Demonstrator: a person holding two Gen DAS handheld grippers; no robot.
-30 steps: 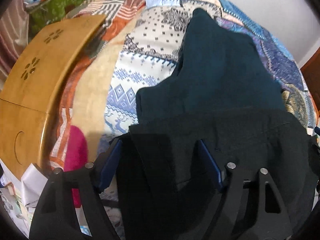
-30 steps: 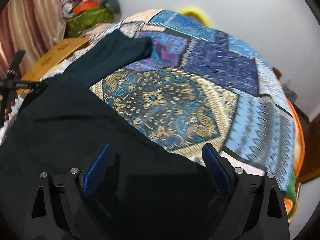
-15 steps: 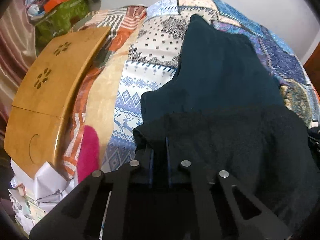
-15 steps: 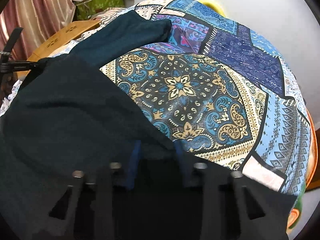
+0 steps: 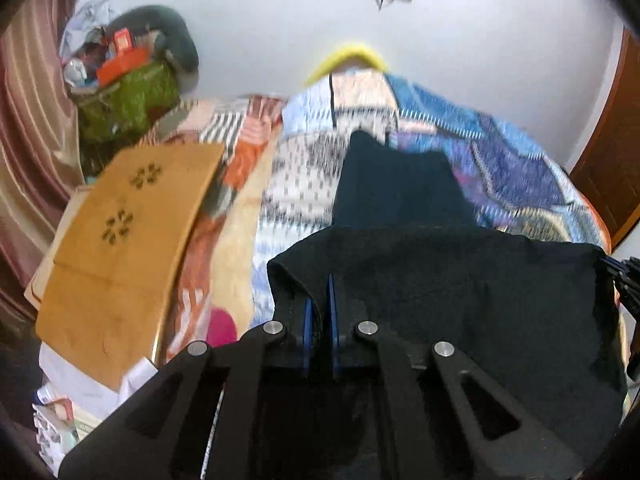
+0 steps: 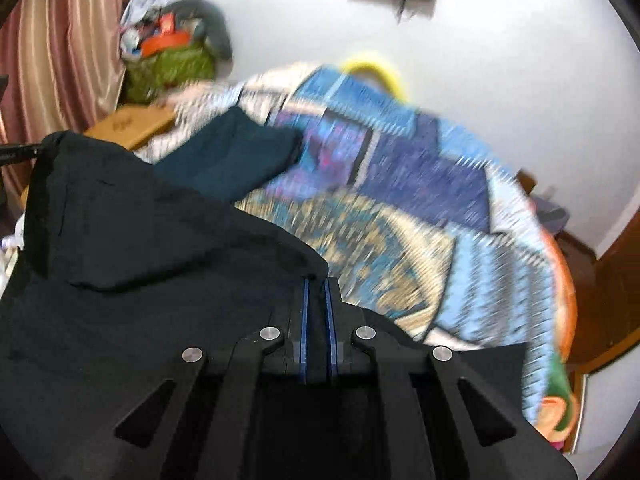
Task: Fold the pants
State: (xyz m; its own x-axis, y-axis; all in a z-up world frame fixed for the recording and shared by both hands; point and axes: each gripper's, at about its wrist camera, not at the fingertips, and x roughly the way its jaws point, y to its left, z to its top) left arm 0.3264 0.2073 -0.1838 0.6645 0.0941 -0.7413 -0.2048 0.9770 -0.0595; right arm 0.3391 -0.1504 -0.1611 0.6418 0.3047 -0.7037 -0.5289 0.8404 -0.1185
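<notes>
Left gripper [image 5: 319,312] and right gripper [image 6: 316,312] are each clenching a near corner of the dark teal fabric pants [image 5: 440,280]. Lifted edge is hanging taut between them (likely for folding over the legs lying on the patchwork quilt [image 6: 420,208]).

Soft, even room light, no glare. Motion blur smears the quilt [image 6: 420,208] and wall [image 5: 480,40]; fisheye bends the edges, and the corners go black.

wooden board [image 5: 120,248] left, open quilt [image 6: 420,208] right
</notes>
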